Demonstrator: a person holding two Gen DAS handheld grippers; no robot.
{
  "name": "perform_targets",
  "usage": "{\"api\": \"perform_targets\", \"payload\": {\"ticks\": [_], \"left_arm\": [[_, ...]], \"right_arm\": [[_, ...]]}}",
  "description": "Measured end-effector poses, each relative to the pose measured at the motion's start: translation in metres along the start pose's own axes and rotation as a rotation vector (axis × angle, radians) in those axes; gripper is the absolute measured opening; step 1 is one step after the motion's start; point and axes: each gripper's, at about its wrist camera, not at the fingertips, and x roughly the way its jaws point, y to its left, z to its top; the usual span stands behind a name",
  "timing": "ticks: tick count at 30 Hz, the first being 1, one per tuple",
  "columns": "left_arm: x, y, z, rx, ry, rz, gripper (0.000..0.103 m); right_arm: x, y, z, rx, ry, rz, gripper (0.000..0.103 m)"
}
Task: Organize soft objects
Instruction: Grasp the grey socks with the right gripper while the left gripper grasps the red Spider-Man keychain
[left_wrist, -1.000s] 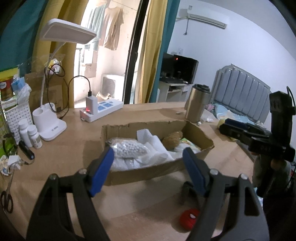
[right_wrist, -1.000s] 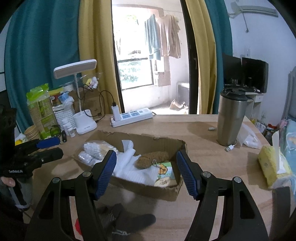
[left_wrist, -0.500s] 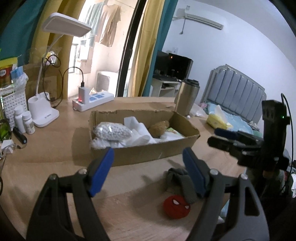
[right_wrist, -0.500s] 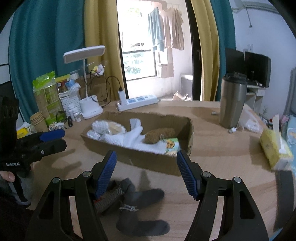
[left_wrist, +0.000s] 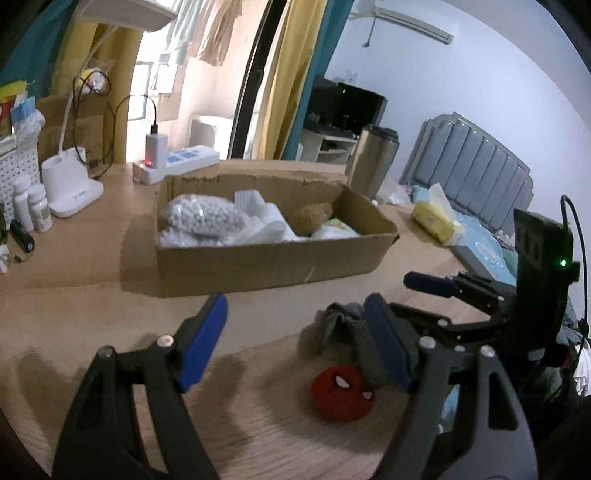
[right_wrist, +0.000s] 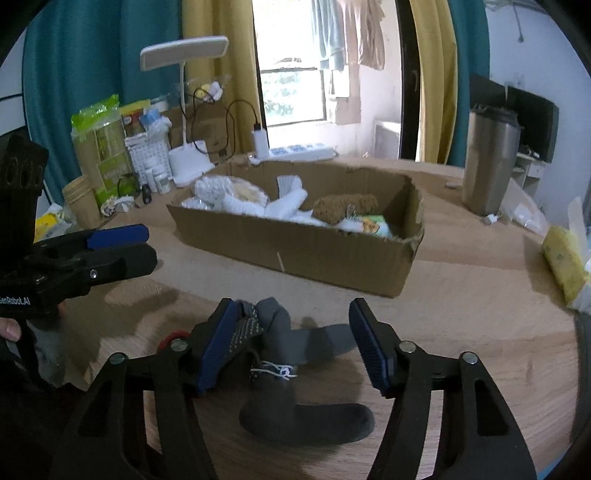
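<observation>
On the left, the left gripper (left_wrist: 295, 347) hangs over bare wooden table (left_wrist: 74, 306), its 2 blue-padded jaws spread wide and holding nothing. Ahead and slightly right of it lies the small red plush ball with a spider-mask face (left_wrist: 342, 392), touching the edge of the grey sock pile (right_wrist: 291, 354). Beyond both sits the shallow brown cardboard box (right_wrist: 314, 254), already holding white cloths and a brown plush toy.

The step in hand looks like picking up a sock. To do it well, I would lower the right gripper (right_wrist: 291, 347) squarely over the bunched middle of the pile, close on a thick fold rather than a loose toe, then lift clear before crossing the box wall.

The right gripper points forward and down, jaws wide apart, straddling the socks, empty; its left pad seems to brush the patterned sock.
</observation>
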Motion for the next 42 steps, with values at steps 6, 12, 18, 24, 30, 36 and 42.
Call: {"api": "perform_targets", "payload": {"ticks": [6,12,18,24,30,36,42], "left_arm": [[0.009,-0.002,-0.009,-0.001,0.036,-0.006,0.078],[0.017,-0.011,-0.016,0.029,0.074,-0.024,0.078],[0.031,-0.024,-0.024,0.086,0.156,-0.041,0.078],[0.037,-0.037,-0.03,0.132,0.204,-0.053,0.078],[0.045,-0.047,-0.039,0.189,0.273,-0.047,0.078],[0.044,-0.051,-0.044,0.231,0.286,-0.016,0.078],[0.046,-0.055,-0.047,0.279,0.282,0.007,0.076]], "right_arm": [[0.016,0.004,-0.009,-0.013,0.057,0.012,0.052],[0.028,0.004,-0.021,-0.015,0.113,0.005,0.043],[0.022,-0.009,-0.023,0.005,0.088,-0.005,0.033],[0.006,-0.033,-0.021,0.056,0.027,-0.044,0.033],[-0.005,-0.053,-0.021,0.102,-0.011,-0.065,0.033],[-0.008,-0.059,-0.023,0.109,-0.013,-0.067,0.033],[-0.008,-0.059,-0.024,0.107,-0.014,-0.056,0.033]]}}
